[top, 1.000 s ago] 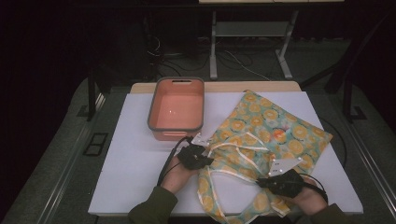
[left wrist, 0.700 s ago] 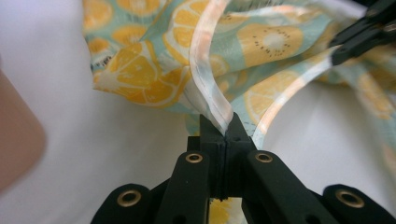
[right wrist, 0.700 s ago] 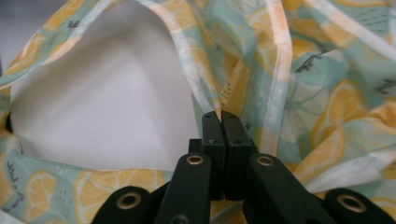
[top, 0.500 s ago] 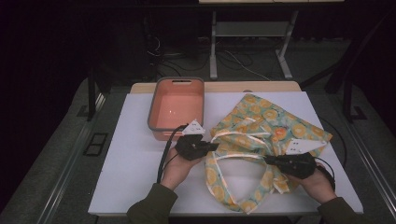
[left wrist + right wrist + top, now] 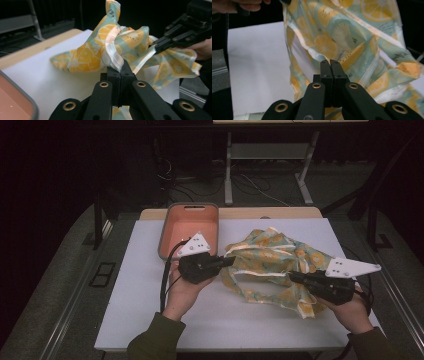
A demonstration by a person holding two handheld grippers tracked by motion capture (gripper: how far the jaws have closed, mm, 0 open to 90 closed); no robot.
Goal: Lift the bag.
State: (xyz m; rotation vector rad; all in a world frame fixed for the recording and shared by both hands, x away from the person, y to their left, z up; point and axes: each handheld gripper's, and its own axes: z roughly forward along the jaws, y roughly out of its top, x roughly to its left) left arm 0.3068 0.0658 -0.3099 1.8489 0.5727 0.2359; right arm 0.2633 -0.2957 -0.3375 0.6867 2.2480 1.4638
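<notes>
High view: one cloth, printed with orange slices, hung bunched between the left gripper and the right gripper, its lower folds on the white desk.
High view, bin: one salmon bin stood at the far edge of the desk, just behind the left gripper, apart from the cloth.
High view, hands: two, one under each gripper, in green sleeves.
Left gripper view: its fingers were pressed together on a pale hem of the cloth; the right gripper pinched another edge farther off, a detail the high view left too small to tell.
Left gripper view, bin: one corner at lower left.
Right gripper view: its fingers were pressed together on a fold of the cloth, which hung in front of the desk.
Right gripper view, hand: the left hand at the top left corner.
Count: two grippers, one cloth, one bin.
</notes>
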